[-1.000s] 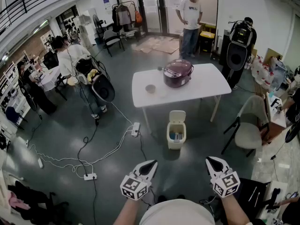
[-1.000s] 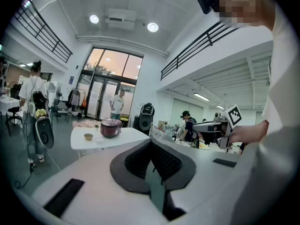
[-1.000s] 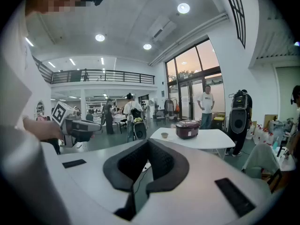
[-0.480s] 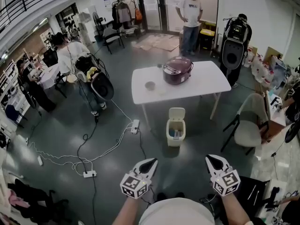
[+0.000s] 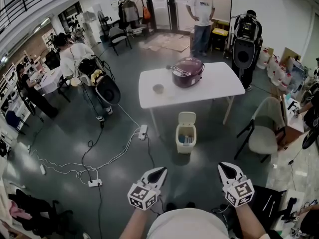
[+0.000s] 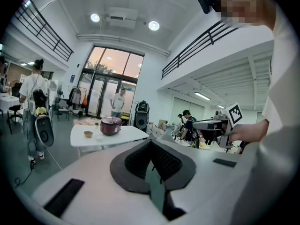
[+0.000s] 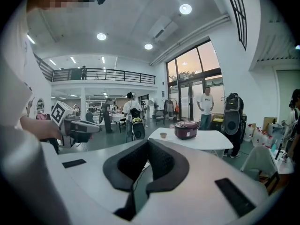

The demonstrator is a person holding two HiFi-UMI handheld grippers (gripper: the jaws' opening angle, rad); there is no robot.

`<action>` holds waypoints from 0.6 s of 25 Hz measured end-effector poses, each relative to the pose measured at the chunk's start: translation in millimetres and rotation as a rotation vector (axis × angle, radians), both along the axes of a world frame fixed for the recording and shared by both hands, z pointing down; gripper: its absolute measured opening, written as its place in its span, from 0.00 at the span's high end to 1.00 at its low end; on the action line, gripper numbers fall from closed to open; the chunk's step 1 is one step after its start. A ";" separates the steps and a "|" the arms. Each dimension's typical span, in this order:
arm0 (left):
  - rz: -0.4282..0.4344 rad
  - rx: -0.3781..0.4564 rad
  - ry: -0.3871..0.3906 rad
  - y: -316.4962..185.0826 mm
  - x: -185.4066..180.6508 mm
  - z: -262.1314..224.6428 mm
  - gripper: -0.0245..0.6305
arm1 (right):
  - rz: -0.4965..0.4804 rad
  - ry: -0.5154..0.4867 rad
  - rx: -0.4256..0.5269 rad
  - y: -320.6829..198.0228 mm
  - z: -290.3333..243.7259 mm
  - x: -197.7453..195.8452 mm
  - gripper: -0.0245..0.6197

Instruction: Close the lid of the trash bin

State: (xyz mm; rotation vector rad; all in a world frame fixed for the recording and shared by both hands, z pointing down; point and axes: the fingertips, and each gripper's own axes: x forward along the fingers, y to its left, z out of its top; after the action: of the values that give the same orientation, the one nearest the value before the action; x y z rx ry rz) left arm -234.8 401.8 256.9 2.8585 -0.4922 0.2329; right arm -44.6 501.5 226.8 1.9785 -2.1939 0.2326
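Observation:
A small cream trash bin [image 5: 186, 139] stands on the grey floor in front of the white table [image 5: 219, 89]. Its lid [image 5: 187, 118] is raised and leans back toward the table, and some rubbish shows inside. In the head view both grippers are held low near my body, well short of the bin. My left gripper [image 5: 160, 172] is shut with nothing in it, and its pads meet at the tip [image 6: 151, 143]. My right gripper [image 5: 224, 169] is also shut and empty [image 7: 147, 143]. Neither gripper view shows the bin.
A maroon rice cooker [image 5: 187, 72] and a small bowl [image 5: 158, 88] sit on the table. Cables and a power strip [image 5: 143, 132] lie on the floor left of the bin. A chair [image 5: 263, 136] stands to the right. A person [image 5: 201, 15] stands at the back.
The scene has drifted slightly up and left in the head view. Both grippers stay in the same place, shut.

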 end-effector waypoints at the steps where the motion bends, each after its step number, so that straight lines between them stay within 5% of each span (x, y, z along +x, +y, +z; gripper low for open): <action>1: 0.000 0.000 0.001 1.1 2.0 -0.2 0.94 | 0.000 0.000 0.000 0.9 0.7 2.0 0.94; 15: -0.015 -0.012 -0.012 17.0 30.8 5.4 0.94 | -0.011 -0.034 -0.010 11.1 7.2 33.9 0.82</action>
State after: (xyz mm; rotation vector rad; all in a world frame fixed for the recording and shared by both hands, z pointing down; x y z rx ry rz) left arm -204.0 418.8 262.2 2.8426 -0.5122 0.2501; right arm -10.6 512.6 234.0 1.9705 -2.2191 0.2768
